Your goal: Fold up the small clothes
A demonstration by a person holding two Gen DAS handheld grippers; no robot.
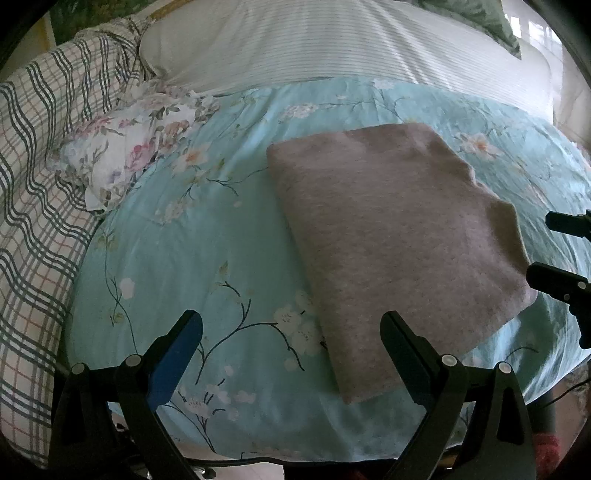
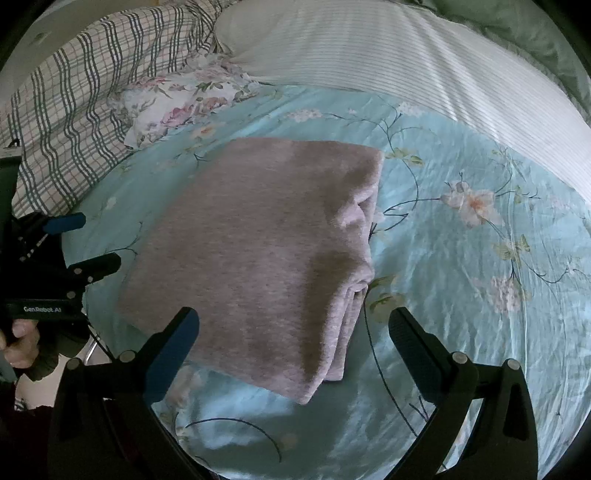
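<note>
At the far left lay a plaid quilt [image 1: 40, 155], bunched along the edge of the bed, and just beside it a small white floral cloth [image 1: 125, 147] rested crumpled on the light blue floral sheet [image 1: 207, 236]. Behind both, a white striped pillow [image 1: 295, 40] ran across the head of the bed, with a green cover [image 1: 491, 18] showing at the far right corner.

The left gripper [image 1: 291, 328] hung low over the sheet with its jaws spread wide and nothing between them — its left finger stood over bare blue fabric, its right finger over the near corner of the garment. In the right wrist view the same gripper [image 2: 83, 240] appeared at the left edge, apart from the cloth, with the person's hand [image 2: 22, 343] wrapped round its handle.

The folded pink-grey garment [image 1: 391, 236] lay flat on the sheet, a neat rectangle with its stacked layers showing along the right-hand edge [image 2: 258, 251]. It was touched by neither tool.

The right gripper [image 2: 293, 325] also stood wide apart and empty — hovering over the garment's near end, its left finger above the cloth and its right finger above the sheet. From the left wrist view it [image 1: 543, 243] reached in at the right edge, just beside the garment's side.
</note>
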